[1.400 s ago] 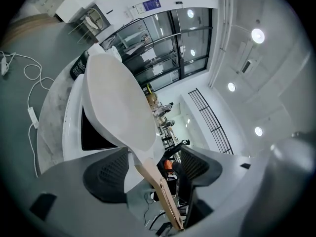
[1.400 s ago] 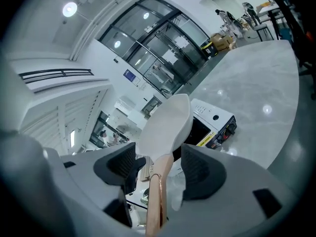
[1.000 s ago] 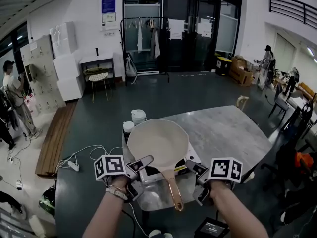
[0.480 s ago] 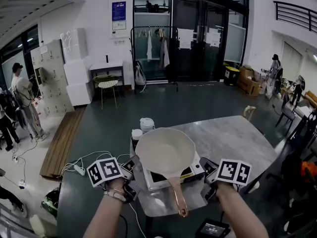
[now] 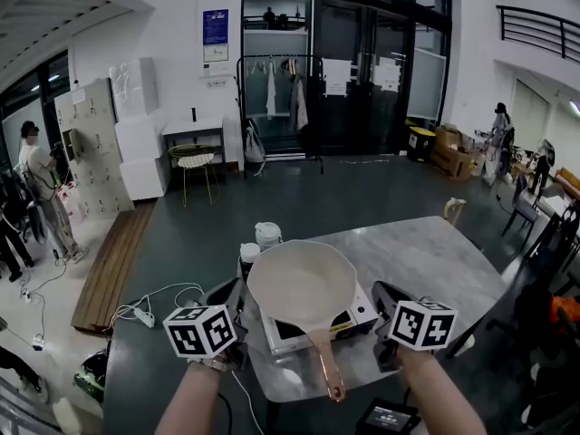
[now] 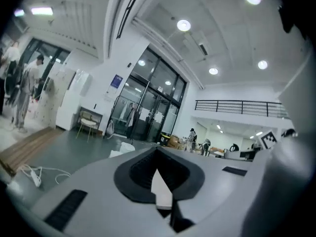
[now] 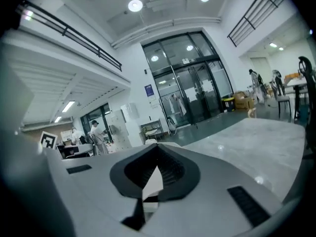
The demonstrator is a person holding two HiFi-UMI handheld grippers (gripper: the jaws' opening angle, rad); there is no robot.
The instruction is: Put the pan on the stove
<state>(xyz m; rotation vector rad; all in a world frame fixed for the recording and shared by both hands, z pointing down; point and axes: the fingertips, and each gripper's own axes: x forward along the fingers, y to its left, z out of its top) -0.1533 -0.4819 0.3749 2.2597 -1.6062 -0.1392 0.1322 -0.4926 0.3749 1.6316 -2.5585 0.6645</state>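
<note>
A cream pan with a copper handle sits on the small white stove, at the near left corner of the marble table. The handle points toward me. My left gripper is left of the stove, off the table's edge, with its jaws tilted upward. It is shut, with nothing in it. My right gripper is right of the stove, also shut and holding nothing. Both gripper views look up into the room over closed jaws. Neither gripper touches the pan.
Two white-lidded jars stand at the table's left edge behind the pan. White cables and a power strip lie on the floor at left. A black device is on the floor below me. People stand far left and far right.
Both grippers have shut and drawn back from the stove's sides, tilting upward. The pan stays on the stove.
</note>
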